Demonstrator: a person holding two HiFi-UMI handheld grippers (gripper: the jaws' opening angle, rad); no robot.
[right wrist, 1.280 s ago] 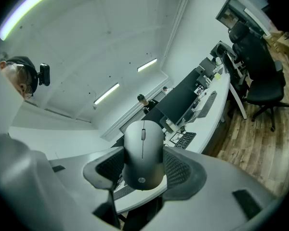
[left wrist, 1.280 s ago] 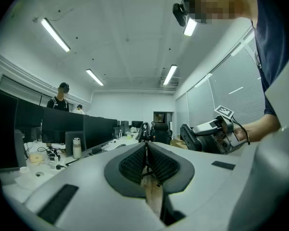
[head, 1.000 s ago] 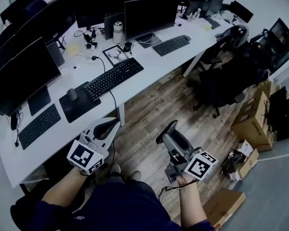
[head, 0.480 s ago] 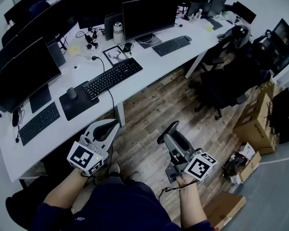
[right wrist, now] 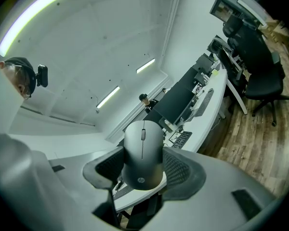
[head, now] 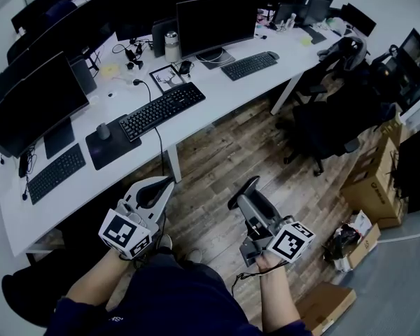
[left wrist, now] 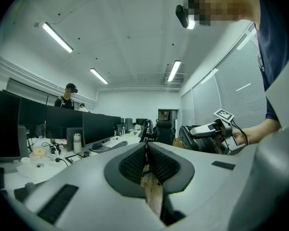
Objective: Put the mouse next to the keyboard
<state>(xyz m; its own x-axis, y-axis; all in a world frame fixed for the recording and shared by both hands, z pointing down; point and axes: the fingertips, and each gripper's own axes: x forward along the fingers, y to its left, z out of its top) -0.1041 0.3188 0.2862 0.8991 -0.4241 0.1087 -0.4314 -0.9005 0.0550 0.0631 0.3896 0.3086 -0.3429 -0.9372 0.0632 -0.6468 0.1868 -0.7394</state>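
1. Far L: dark monitor (head: 35,107) on a long white desk (head: 217,93), w/ the L keyboard (head: 54,173) in front of it.
2. Next along: black pad (head: 122,154) carrying a small grey 2nd mouse (head: 103,132). The mid keyboard (head: 161,109) lies over the pad's R edge, and its cable drops off the desk front.
3. Behind that, a pale bottle (head: 171,46) stands just L of the centre monitor (head: 217,16). The far keyboard (head: 248,65) sits before that monitor's stand.
4. L gripper (head: 154,187): held low over the wood floor (head: 224,149), just short of the desk front and pointing at it. Jaws pressed together, nothing between them, per the left gripper view.
5. R gripper (head: 243,191): beside the L one, apart from it, also over the floor and off the desk. Jaws pinch the mouse (right wrist: 143,153) by its sides.
6. The mouse is dark grey w/ the scroll wheel facing the right gripper view's camera and its nose sticking out past the pads. It's in the air, well apart from every keyboard.
7. R of the grippers: black office chair (head: 329,121) on the floor by the desk's end.
8. Far R: stacked cardboard boxes (head: 367,180) near the wall.
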